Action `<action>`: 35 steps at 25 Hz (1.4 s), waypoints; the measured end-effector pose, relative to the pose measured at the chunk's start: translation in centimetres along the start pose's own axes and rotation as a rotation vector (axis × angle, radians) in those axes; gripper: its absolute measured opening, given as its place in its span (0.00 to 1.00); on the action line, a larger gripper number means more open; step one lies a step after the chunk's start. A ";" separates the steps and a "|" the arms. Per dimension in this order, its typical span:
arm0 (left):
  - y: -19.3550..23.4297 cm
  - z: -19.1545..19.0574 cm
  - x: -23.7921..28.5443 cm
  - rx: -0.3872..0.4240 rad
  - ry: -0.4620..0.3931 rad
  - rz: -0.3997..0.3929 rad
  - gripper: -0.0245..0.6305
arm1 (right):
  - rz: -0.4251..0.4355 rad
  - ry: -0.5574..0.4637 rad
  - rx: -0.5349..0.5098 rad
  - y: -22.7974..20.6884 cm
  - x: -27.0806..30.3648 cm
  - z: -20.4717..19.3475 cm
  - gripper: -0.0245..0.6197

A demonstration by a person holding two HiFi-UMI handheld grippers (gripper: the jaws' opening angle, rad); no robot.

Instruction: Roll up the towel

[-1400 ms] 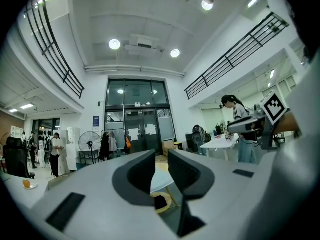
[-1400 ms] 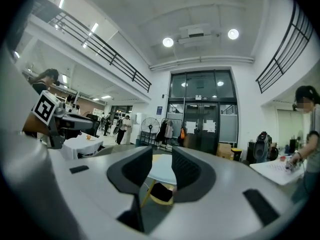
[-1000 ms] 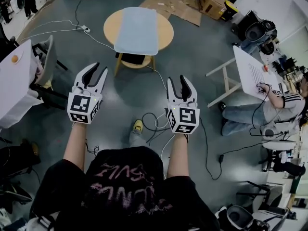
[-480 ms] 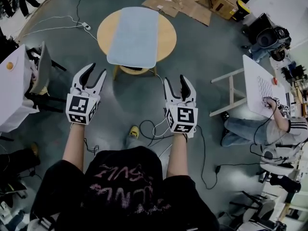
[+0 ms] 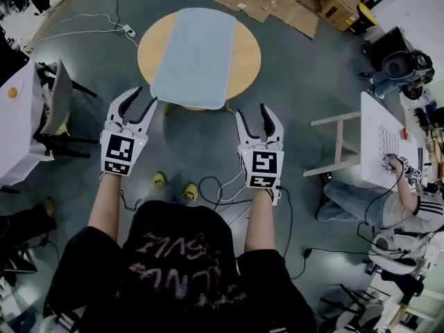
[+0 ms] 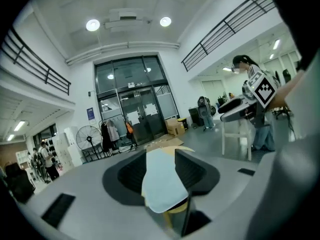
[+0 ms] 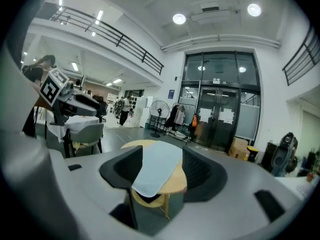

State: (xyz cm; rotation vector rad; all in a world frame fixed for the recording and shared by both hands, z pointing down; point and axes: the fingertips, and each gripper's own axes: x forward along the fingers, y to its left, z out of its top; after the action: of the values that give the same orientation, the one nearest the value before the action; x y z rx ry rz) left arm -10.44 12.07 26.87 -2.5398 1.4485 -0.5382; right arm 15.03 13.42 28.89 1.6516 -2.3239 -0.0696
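Note:
A light blue towel (image 5: 194, 54) lies flat along a round wooden table (image 5: 246, 54), and its near end hangs over the table's near edge. My left gripper (image 5: 144, 97) is held in the air short of the table's near left edge; it is open and empty. My right gripper (image 5: 252, 112) hovers short of the near right edge, its jaws opening with nothing between them. In the left gripper view the towel (image 6: 160, 184) and the table (image 6: 176, 208) show ahead between the jaws. The right gripper view frames the towel (image 7: 157, 169) and table (image 7: 177, 181) the same way.
A white table (image 5: 17, 123) and a grey chair (image 5: 59, 99) stand at the left. At the right a seated person (image 5: 409, 200) works at a white table (image 5: 385, 141). Cables (image 5: 222, 186) lie on the floor by my feet, and flattened cardboard (image 5: 277, 2) lies beyond the round table.
Both grippers have moved forward toward the round table, which now sits closer in view. The jaws of both have spread wider.

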 end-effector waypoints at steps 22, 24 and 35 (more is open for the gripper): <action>-5.3 -21.5 11.4 0.475 0.274 -0.208 0.38 | 0.172 0.295 -0.623 8.8 13.1 -18.9 0.52; -5.8 -23.2 12.3 0.517 0.275 -0.197 0.39 | 0.162 0.289 -0.660 9.5 13.7 -20.2 0.52; -5.6 -28.2 16.0 0.659 0.261 -0.105 0.42 | 0.137 0.264 -0.792 11.5 18.3 -24.5 0.54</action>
State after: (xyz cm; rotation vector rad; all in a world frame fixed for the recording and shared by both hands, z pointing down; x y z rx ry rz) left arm -9.52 2.11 58.18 -2.0681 0.9737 -1.1748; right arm 5.31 3.39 58.41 1.0273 -1.8382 -0.6135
